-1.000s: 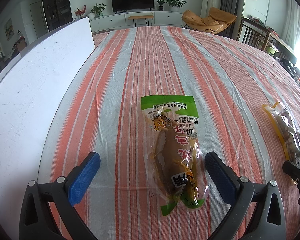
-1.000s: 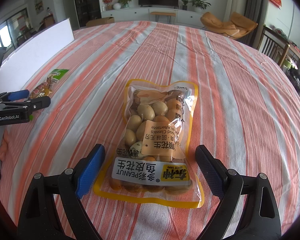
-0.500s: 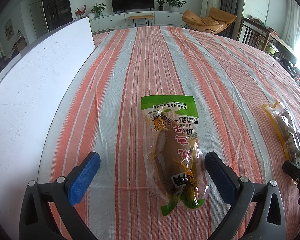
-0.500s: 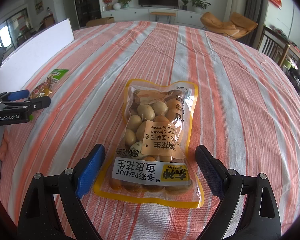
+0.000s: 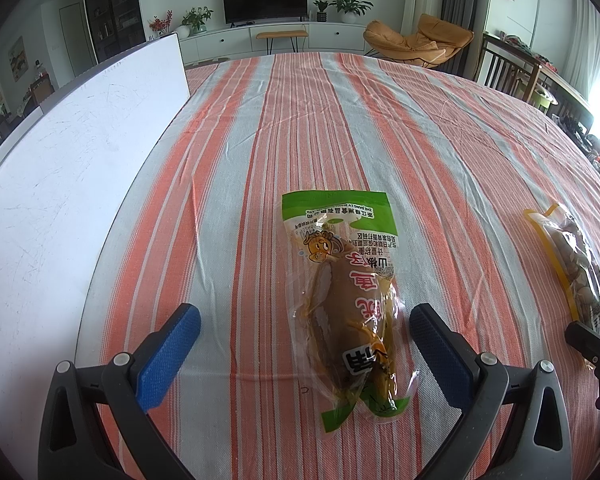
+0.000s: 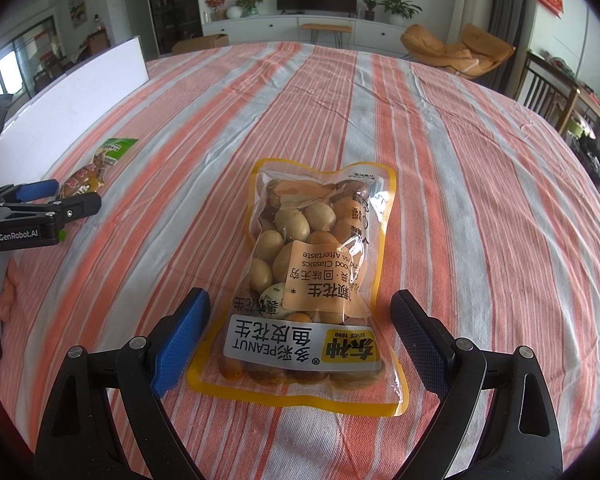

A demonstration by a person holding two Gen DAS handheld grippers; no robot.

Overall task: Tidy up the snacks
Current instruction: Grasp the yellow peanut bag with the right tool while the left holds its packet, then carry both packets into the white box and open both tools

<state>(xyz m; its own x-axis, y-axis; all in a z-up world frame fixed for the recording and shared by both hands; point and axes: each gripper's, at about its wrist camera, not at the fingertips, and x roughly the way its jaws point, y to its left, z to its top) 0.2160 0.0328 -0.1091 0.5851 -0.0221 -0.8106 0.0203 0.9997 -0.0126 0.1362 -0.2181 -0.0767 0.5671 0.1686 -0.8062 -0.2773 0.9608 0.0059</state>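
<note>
A green-topped clear snack pack (image 5: 346,292) with a brown piece inside lies flat on the striped tablecloth. My left gripper (image 5: 304,316) is open, its blue pads on either side of the pack's near end, not touching it. A yellow-edged peanut bag (image 6: 318,276) lies flat in the right wrist view. My right gripper (image 6: 300,312) is open, its pads straddling the bag's near end. The peanut bag also shows at the right edge of the left wrist view (image 5: 576,264). The green pack (image 6: 100,164) and the left gripper (image 6: 40,200) show at the left of the right wrist view.
A white board (image 5: 60,184) lies along the table's left side. The orange-and-grey striped tablecloth (image 5: 340,120) covers the round table. Chairs (image 5: 504,68) stand beyond the far right edge. A hand (image 6: 4,280) holds the left gripper's handle.
</note>
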